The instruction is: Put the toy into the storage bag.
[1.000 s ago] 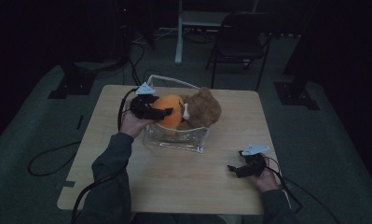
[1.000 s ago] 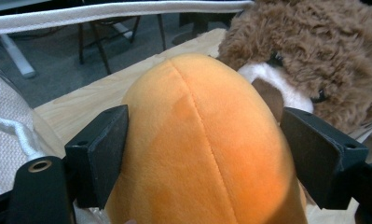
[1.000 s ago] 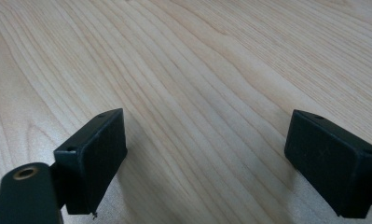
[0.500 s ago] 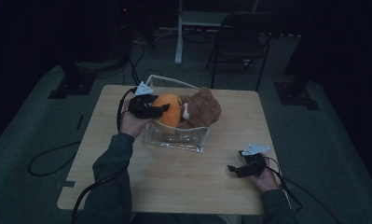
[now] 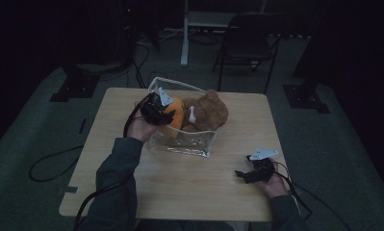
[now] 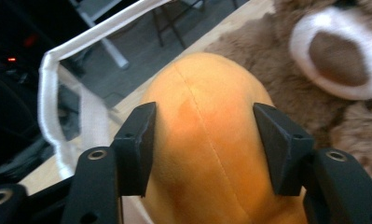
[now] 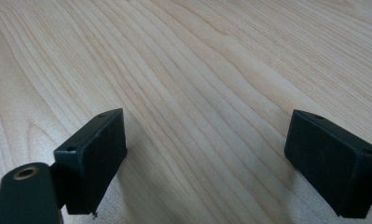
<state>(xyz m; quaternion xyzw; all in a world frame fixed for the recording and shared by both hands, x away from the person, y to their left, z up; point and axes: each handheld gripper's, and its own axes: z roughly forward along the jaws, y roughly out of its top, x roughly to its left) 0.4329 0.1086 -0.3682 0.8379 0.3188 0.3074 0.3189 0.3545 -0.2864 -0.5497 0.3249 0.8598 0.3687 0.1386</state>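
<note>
An orange plush toy (image 5: 176, 114) sits in a clear bag (image 5: 185, 144) with a white rim at the middle of the table, next to a brown teddy bear (image 5: 210, 113). My left gripper (image 5: 161, 111) reaches into the bag from the left. Its jaws have just been closing, and they now press on both sides of the orange plush toy (image 6: 207, 112). The left gripper (image 6: 204, 140) view also shows the bear's (image 6: 333, 60) white muzzle just beyond. My right gripper (image 5: 242, 174) rests low at the table's front right. In the right gripper (image 7: 207, 158) view the jaws stand wide with only bare wood between them.
The bag's white rim (image 6: 53, 93) stands left of the toy. The wooden table (image 5: 199, 192) has bare room in front of the bag. Cables trail off the table's left side (image 5: 50, 166). A chair (image 5: 247, 43) and stands are on the floor behind.
My left gripper's jaws have drawn in onto the orange plush toy and the hand has shifted slightly. The right hand has kept still.
</note>
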